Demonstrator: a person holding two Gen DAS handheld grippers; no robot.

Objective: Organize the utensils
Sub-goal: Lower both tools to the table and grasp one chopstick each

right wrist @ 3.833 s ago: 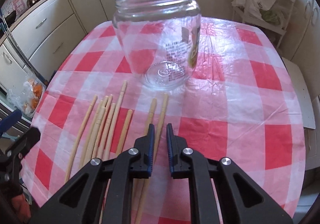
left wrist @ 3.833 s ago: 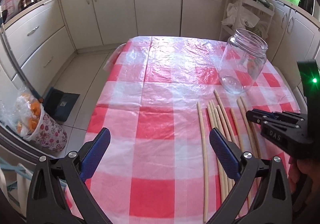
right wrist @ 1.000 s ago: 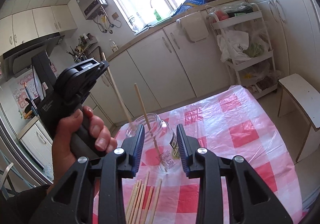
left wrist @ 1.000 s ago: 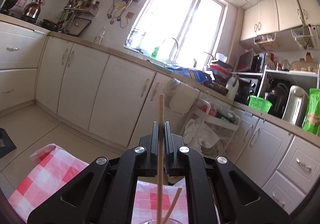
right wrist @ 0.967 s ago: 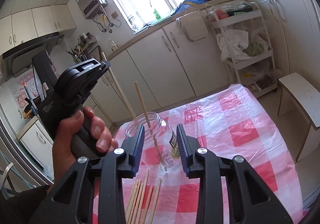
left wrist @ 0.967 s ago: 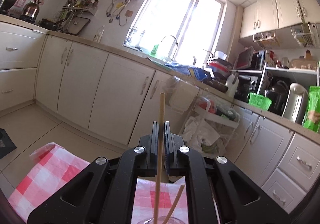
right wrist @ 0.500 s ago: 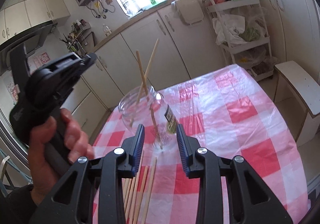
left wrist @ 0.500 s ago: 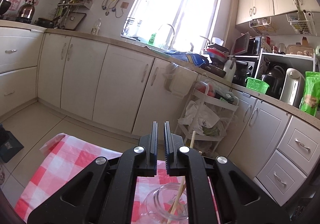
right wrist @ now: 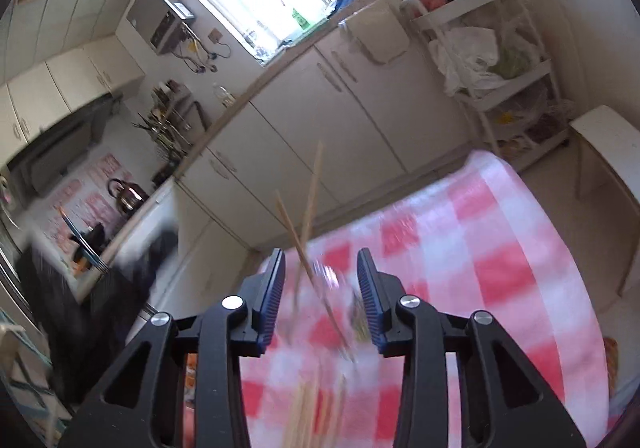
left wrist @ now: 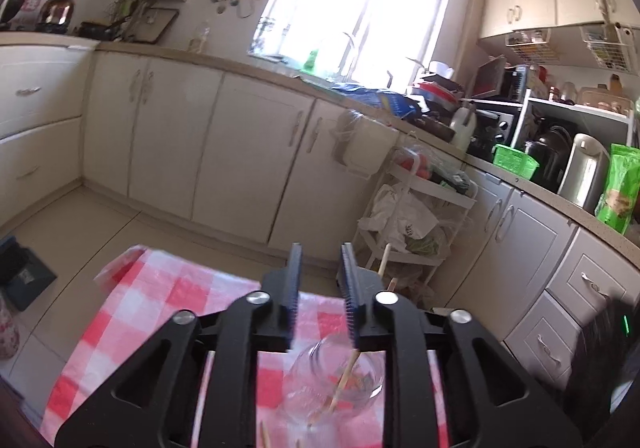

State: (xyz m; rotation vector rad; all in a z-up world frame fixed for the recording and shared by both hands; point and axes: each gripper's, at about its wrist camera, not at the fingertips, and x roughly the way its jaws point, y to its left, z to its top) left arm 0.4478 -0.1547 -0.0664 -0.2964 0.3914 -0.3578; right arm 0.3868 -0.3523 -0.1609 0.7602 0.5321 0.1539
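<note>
Left gripper (left wrist: 320, 288): jaws just opened, a narrow gap with nothing between them, above the jar (left wrist: 336, 380), which stands on the checked tabletop (left wrist: 132, 308) holding two chopsticks (right wrist: 310, 204) that lean crossed out of its mouth. Right gripper (right wrist: 320, 288): jaws spread and just widened, empty, framing the jar; loose sticks (right wrist: 308, 404) lie on the cloth just before it. Advice: take one loose stick near its middle, lift it upright, lower its tip inside the rim, then let go.

A red-and-white checked tablecloth (left wrist: 168, 312) lies under the clear glass jar (left wrist: 336, 380) holding pale wooden chopsticks (right wrist: 310, 204).
</note>
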